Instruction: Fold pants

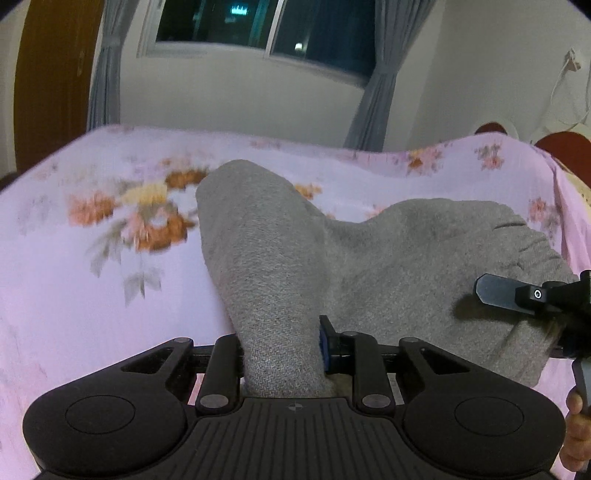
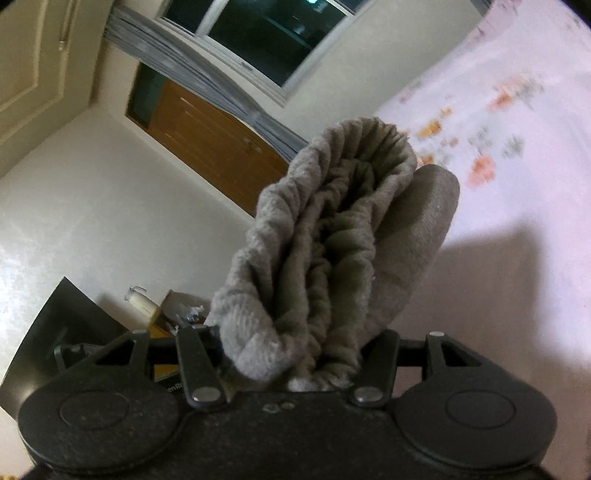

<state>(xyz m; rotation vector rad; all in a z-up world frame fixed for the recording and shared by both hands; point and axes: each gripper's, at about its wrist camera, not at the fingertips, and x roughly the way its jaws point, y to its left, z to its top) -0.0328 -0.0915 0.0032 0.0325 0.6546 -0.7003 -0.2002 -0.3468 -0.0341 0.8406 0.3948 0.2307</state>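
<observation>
We see a bedroom with pale walls, a dark night window (image 1: 258, 29) flanked by tied grey-blue curtains (image 1: 373, 99), and a brown wooden door (image 2: 210, 147). A bed covered in a pink floral sheet (image 1: 92, 295) carries the grey knitted fabric pants (image 1: 388, 266), partly lifted. Our left gripper (image 1: 282, 365) has its jaws clamped on one raised fold. Our right gripper (image 2: 295, 365) holds the bunched elastic waistband (image 2: 332, 229), jaws closed around it.
</observation>
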